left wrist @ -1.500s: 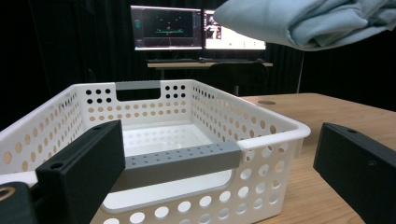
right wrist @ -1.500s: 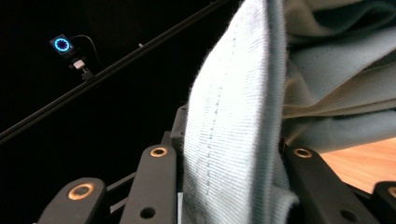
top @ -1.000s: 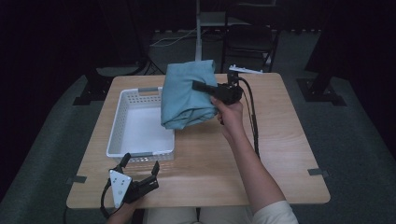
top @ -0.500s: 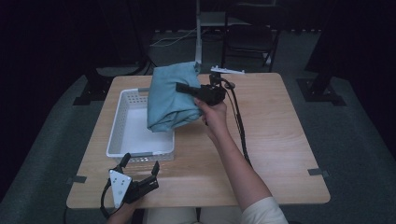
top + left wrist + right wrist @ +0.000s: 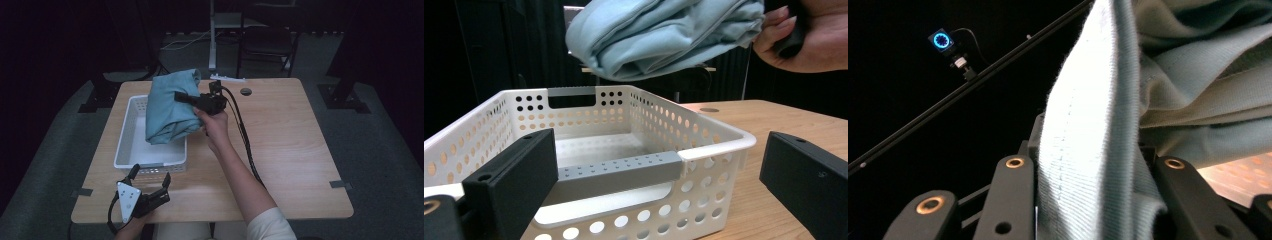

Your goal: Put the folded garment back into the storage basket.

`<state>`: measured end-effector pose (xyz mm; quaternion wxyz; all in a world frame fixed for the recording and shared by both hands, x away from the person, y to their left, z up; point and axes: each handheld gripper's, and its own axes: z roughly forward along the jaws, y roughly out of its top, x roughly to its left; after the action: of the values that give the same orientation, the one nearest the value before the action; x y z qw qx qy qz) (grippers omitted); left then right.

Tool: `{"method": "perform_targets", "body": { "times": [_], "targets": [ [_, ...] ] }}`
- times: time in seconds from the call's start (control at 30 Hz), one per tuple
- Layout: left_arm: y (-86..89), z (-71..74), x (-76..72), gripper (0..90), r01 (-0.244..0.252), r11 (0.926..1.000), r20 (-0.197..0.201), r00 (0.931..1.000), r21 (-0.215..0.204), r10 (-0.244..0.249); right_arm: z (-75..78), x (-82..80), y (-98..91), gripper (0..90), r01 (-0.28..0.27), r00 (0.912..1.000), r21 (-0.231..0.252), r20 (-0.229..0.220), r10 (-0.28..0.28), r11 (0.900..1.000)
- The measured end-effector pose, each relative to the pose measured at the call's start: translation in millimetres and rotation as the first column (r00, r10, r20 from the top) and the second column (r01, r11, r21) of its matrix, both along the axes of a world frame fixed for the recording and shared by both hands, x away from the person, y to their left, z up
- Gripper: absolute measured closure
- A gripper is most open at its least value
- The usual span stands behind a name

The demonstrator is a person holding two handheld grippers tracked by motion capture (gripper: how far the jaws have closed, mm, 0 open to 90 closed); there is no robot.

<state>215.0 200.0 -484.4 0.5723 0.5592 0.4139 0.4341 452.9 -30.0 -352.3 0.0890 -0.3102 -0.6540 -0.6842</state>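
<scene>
Right tool [image 5: 187, 97] is clamped on the folded teal cloth [image 5: 170, 107]; in the right gripper view the fabric [image 5: 1088, 150] is pinched tight btwn the two black jaws, thick fold bulging out over them. Cloth hangs in the air, off the worktop [image 5: 285, 145], over the right-hand long rim of the white perforated basket [image 5: 131, 125], partly above its inside. From the left gripper view the bundle [image 5: 659, 35] floats well above the basket [image 5: 704, 145], clear gap under it, w/ the person's right hand [image 5: 804, 40] at its right end.

Left tool [image 5: 150, 187] sits low at the near worktop edge, jaws spread apart, nothing btwn them, pointing at the basket's near short wall; close to that wall, can't tell if touching. Its grey three-cornered plate [image 5: 127, 199] faces up.

Room: basket inside looks bare white. Right half of the worktop is open wood, only the right tool's cable [image 5: 245, 135] trailing across it beside the forearm. Far edge carries a small white strip [image 5: 227, 77] and a dark round grommet [image 5: 245, 91]. Basket lies near the left worktop edge, narrow margin there
</scene>
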Motion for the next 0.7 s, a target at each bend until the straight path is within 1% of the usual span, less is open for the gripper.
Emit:
{"method": "perform_targets", "body": {
  "times": [0.07,0.13,0.27,0.37,0.47,0.7],
  "targets": [
    [0.0,0.0,0.0,3.4,0.0,1.0,0.0,1.0,0.0,0.0,-1.9,-0.2,7.2,67.6,-0.013,0.9999,-0.003,0.004,0.013,0.9999],
    [0.1,0.0,-0.1,3.4,0.0,1.0,0.0,1.0,0.0,0.0,-2.4,-0.4,9.3,67.5,-0.018,0.9998,-0.001,0.002,0.018,0.9998],
    [0.2,0.0,-0.2,3.4,0.0,1.0,0.0,1.0,0.001,0.0,-4.5,-0.6,20.1,67.5,-0.032,0.9995,0.017,-0.007,0.032,0.9993],
    [0.2,0.0,-0.2,3.4,0.0,1.0,0.001,1.0,0.0,0.0,-5.9,-0.5,23.0,67.5,-0.036,0.9993,0.024,-0.012,0.036,0.9991],
    [0.2,-0.1,-0.3,3.4,0.0,1.0,0.002,1.0,-0.001,0.0,-7.8,-0.4,27.7,67.5,-0.041,0.9988,0.041,-0.024,0.042,0.9983],
    [0.3,-0.1,-0.3,3.4,0.004,1.0,0.001,1.0,-0.002,-0.004,-9.6,-1.2,36.4,67.5,-0.057,0.998,0.042,-0.024,0.058,0.9975]
  ]
}}
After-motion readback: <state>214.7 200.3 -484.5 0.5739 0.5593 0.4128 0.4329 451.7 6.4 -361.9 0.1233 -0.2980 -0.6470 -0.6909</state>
